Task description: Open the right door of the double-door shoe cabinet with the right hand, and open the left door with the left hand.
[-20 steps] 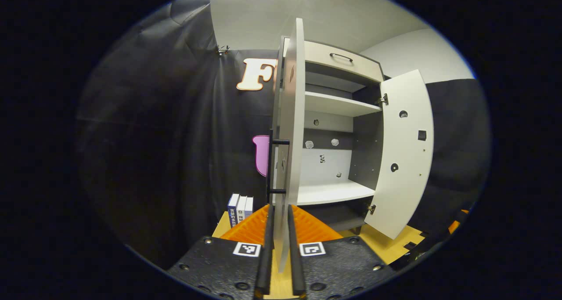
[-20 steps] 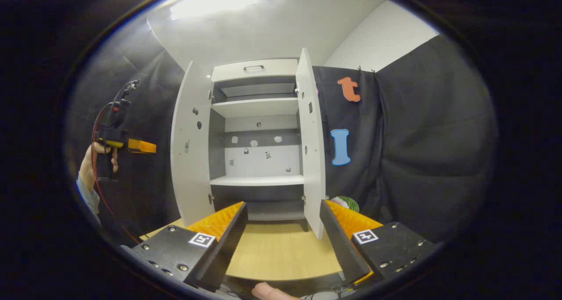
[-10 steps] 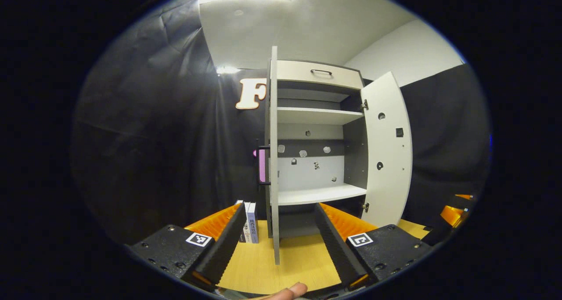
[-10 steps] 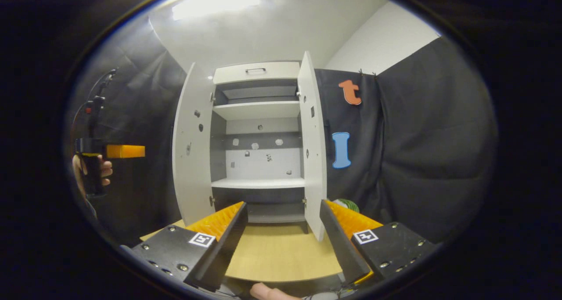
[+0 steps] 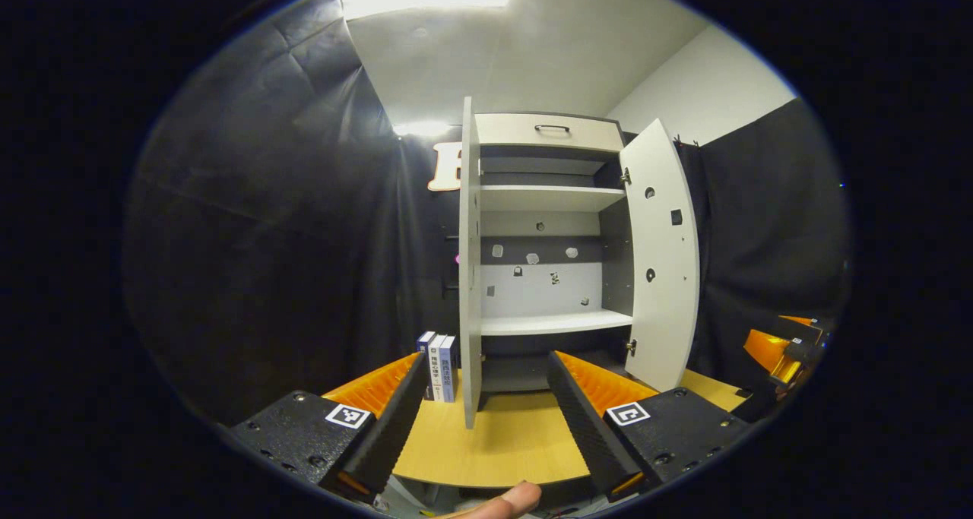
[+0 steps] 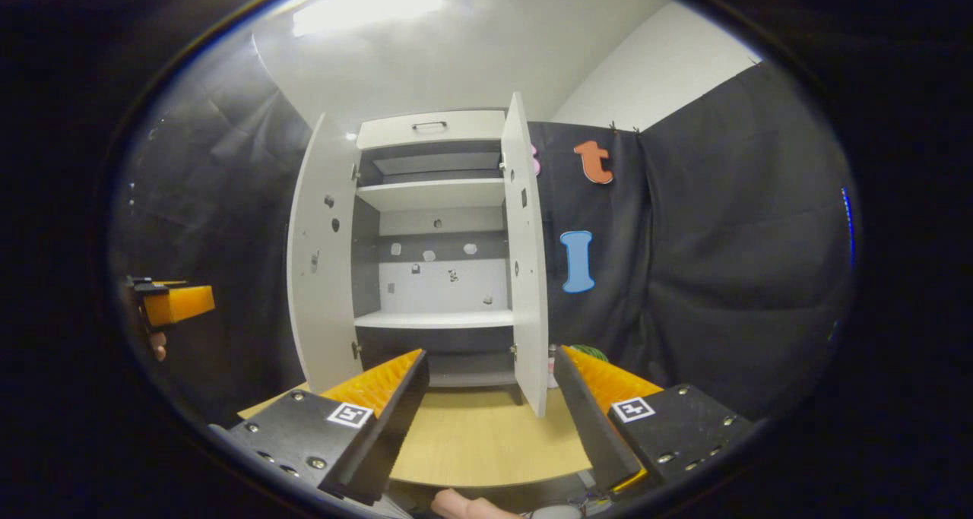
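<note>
Both doors of the cabinet [image 5: 549, 131] stand wide open at the centre of the left gripper view, where the left door [image 5: 470, 261] shows nearly edge-on and the right door [image 5: 663, 261] swings out toward the right of the frame. In the right gripper view the cabinet [image 6: 430, 130] sits centre-left, its left door [image 6: 319, 253] turned outward and its right door [image 6: 526, 253] edge-on just right of centre. White shelves [image 5: 551, 197] cross the bare interior. A pale wooden table [image 5: 494, 450] carries the cabinet and fills the lower middle of each frame.

At the bottom of the left gripper view, the left gripper [image 5: 484, 412] has its jaws spread wide, gripping nothing, well short of the left door. The right gripper [image 6: 490, 412] sits likewise at the bottom of its own view, jaws parted and empty. The left gripper also appears at the far left edge of the right gripper view, well apart from the cabinet.

Three books [image 5: 439, 363] stand upright on the table just left of the left door. A fingertip [image 5: 509, 500] pokes in at the bottom edge.
</note>
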The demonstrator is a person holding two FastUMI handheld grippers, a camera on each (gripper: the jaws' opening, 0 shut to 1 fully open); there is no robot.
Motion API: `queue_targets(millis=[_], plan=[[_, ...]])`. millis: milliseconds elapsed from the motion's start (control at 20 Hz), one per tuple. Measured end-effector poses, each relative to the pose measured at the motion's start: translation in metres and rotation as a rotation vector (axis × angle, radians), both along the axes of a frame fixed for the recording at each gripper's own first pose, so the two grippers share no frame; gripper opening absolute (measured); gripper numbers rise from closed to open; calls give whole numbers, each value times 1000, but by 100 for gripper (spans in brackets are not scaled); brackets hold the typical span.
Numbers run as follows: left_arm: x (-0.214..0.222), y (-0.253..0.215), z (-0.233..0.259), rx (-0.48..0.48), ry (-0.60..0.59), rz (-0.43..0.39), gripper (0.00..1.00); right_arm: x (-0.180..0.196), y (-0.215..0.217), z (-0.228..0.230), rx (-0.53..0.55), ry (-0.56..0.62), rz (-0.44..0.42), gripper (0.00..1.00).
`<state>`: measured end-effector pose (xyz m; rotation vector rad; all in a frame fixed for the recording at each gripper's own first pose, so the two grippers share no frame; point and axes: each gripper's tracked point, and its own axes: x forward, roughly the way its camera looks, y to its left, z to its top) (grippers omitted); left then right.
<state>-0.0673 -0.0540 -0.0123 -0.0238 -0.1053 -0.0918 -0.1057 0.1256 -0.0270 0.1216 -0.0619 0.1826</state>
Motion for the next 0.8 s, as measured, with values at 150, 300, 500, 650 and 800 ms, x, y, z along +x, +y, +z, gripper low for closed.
queue_targets(millis=[150, 300, 500, 650, 800], plan=[[3, -8, -20, -34, 28, 4, 97, -4, -3, 0, 1, -2, 2, 98], [9, -4, -23, -9, 8, 54, 97, -4, -2, -3, -4, 4, 9, 98], [21, -17, -31, -32, 27, 11, 97, -6, 10, -5, 6, -1, 66, 94], [26, -16, -39, -28, 40, 12, 97, -6, 14, -8, -2, 2, 77, 98], [31, -9, -45, -11, 55, 37, 95, -7, 18, -11, -12, 4, 76, 94]])
